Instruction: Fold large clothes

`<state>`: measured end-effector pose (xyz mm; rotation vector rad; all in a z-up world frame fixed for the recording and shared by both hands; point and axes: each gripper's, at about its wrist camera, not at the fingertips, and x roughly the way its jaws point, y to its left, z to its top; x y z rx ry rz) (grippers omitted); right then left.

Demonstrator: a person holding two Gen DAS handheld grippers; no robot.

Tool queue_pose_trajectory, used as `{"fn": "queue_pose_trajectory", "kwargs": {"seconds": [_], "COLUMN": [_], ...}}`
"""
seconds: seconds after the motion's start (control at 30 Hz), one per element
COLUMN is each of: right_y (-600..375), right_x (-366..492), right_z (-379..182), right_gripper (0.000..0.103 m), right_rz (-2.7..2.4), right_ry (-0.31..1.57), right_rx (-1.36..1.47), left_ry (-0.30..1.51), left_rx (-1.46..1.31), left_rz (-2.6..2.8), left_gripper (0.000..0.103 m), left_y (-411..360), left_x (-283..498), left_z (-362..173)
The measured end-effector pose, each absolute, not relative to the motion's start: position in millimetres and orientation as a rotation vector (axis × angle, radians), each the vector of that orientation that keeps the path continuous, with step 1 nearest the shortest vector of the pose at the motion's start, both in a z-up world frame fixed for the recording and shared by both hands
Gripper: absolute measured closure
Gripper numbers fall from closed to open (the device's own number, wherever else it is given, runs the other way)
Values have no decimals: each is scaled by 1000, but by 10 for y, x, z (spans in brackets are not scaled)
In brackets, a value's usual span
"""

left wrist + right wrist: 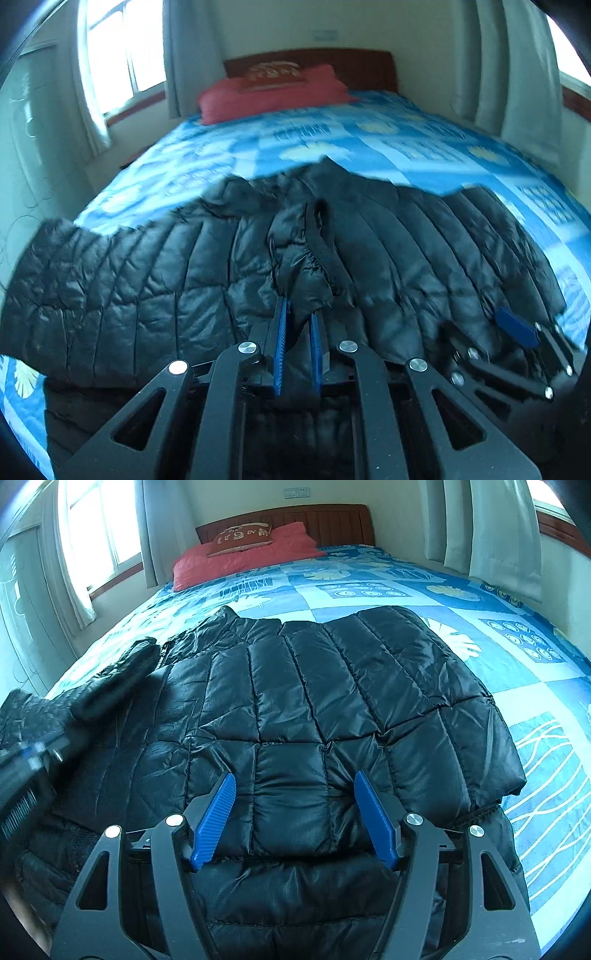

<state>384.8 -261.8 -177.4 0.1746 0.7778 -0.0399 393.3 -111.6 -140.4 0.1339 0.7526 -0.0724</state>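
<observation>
Left gripper (298, 314), level, clamps a fold of the black quilted puffer jacket (295, 701); right gripper (295, 794) at 3 o'clock hovers over it, jaws apart.

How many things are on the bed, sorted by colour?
Black: 1, the puffer jacket
Red: 1, the big pillow
Brown: 1, the small cushion lying on the pillow
Total: 3, on the blue bedspread

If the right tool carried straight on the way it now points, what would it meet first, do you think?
Most likely the black puffer jacket: the right tool stands open just above its quilted panels, which fill the line ahead. Beyond lies the blue bedspread, though depth is hard to judge.
</observation>
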Motion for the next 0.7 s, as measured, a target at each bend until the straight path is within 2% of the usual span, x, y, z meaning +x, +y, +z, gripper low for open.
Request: {"fn": "queue_pose_trajectory", "kwargs": {"seconds": [0.03, 0.07, 0.1, 0.13, 0.17, 0.23, 0.4, 0.57, 0.7], "right_y": [-2610, -2609, -2606, -2609, -2607, -2607, -2586, -2330, -1934], "right_x": [3843, 3842, 3843, 3843, 3843, 3844, 3821, 3807, 4047], "right_z": [-1774, -1772, -1771, -1773, -1773, -1773, -1658, -1315, -1314], "right_gripper": [36, 36, 36, 36, 35, 35, 36, 36, 35], "right_rz": [-40, -40, -40, -40, -40, -42, -55, 39, 98], "right_ry": [777, 777, 777, 778, 778, 779, 782, 756, 804], "right_rx": [174, 173, 172, 173, 173, 168, 166, 242, 220], "left_ry": [759, 763, 761, 743, 728, 700, 638, 605, 596], "left_rx": [136, 133, 130, 127, 126, 134, 186, 155, 145], "left_rz": [-69, -69, -68, -62, -60, -60, -61, 10, 106], "left_gripper": [84, 70, 63, 50, 43, 36, 35, 35, 35], "left_y": [-1116, -1106, -1097, -1065, -1046, -1020, -852, -303, 179], "left_x": [3907, 3873, 3834, 3767, 3713, 3584, 3372, 3173, 3114], "left_z": [-1418, -1414, -1395, -1353, -1318, -1233, -1009, -856, -844]}}
